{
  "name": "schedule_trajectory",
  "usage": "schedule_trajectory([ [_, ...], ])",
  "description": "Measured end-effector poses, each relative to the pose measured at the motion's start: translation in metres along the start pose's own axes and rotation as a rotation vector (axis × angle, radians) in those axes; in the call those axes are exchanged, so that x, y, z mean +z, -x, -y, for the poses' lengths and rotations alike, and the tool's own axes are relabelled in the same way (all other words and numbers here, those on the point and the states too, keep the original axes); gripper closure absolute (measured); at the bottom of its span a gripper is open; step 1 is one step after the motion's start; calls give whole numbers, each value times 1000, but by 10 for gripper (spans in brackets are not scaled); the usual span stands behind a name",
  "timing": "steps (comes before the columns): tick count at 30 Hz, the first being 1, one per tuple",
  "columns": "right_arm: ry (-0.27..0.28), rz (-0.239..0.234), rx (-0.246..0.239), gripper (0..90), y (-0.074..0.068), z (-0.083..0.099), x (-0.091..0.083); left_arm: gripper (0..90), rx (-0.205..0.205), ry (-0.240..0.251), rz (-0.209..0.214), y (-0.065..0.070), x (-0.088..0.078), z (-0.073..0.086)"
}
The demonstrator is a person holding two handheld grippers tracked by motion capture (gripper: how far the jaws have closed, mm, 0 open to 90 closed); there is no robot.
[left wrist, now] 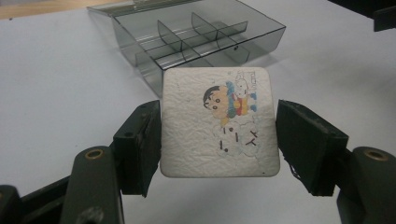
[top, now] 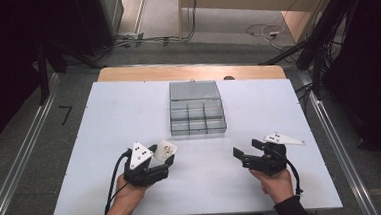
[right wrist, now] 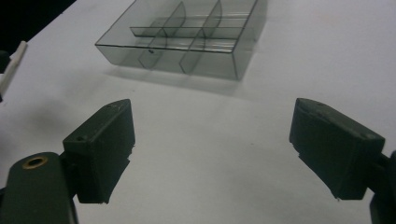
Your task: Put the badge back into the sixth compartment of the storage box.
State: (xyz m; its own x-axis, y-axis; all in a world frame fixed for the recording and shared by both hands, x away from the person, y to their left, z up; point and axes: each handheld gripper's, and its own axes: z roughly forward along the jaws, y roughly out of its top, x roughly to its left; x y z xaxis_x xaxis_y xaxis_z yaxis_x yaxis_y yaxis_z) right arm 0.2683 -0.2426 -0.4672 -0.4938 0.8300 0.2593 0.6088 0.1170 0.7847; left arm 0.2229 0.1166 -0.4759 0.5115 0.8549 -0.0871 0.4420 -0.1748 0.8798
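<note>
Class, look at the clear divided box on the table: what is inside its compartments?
The clear divided box has its lid open behind it. Through its see-through walls, every compartment on show looks empty, with only the dividers inside. The cartoon card sits between the left gripper's jaws, outside the box.

The compartment box (top: pixel 197 116) sits mid-table (top: pixel 104 123), beyond both grippers; the card (top: pixel 165 150) lies near-left.
</note>
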Motion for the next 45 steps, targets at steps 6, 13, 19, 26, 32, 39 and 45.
schedule_trajectory([
  [6,-4,-47,-2,128,-11,-5,9,335,13,5,14,6,5,-2],
  [13,-12,-90,-17,128,-25,-12,22,335,28,5,27,10,9,-3],
  [19,-18,-121,-23,128,-33,-16,28,335,33,14,35,13,12,-4],
  [26,-13,-156,-21,131,-41,-22,34,335,42,19,47,19,17,-6],
  [32,-21,-174,-23,135,-47,-24,40,335,50,26,56,23,20,-8],
  [39,-25,-183,-27,136,-52,-25,45,335,58,32,61,25,23,-10],
  [45,-26,-196,-19,160,-53,-26,48,335,69,41,74,29,28,-12],
])
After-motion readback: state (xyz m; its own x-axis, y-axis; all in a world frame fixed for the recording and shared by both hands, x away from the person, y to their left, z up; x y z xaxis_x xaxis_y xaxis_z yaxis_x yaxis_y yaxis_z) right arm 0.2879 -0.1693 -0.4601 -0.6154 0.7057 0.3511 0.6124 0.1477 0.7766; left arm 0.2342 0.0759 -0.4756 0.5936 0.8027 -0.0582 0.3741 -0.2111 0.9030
